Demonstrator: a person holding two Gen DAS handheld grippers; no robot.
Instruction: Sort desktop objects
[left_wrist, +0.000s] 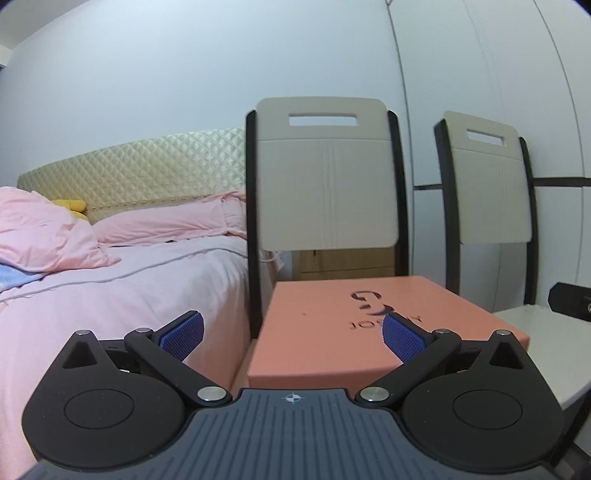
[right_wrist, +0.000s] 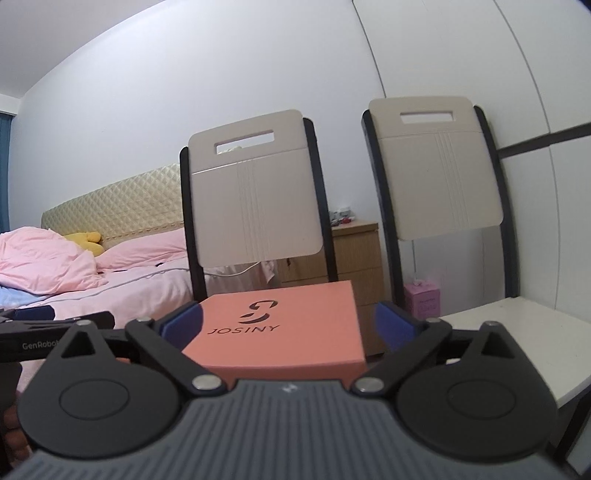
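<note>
A salmon-pink flat box (left_wrist: 332, 325) with a dark logo lies straight ahead of both grippers, beside a white tabletop (left_wrist: 535, 347). My left gripper (left_wrist: 293, 336) is open wide; its right blue pad (left_wrist: 402, 338) shows over the box's top, its left pad over the bed. In the right wrist view the box (right_wrist: 295, 339) reads JOSINY and sits between the wide-open fingers of my right gripper (right_wrist: 288, 328). The right fingertip (right_wrist: 393, 325) stands apart from the box's edge. What the box rests on is hidden. The left gripper's black body (right_wrist: 55, 328) shows at the left edge.
Two folding chairs with beige backs and black frames (right_wrist: 255, 192) (right_wrist: 439, 166) stand behind the box against the white wall. A bed with pink bedding (left_wrist: 110, 280) and a yellow plush toy (right_wrist: 86, 240) lies left. A wooden nightstand (right_wrist: 354, 258) and a small pink carton (right_wrist: 423, 299) stand between the chairs.
</note>
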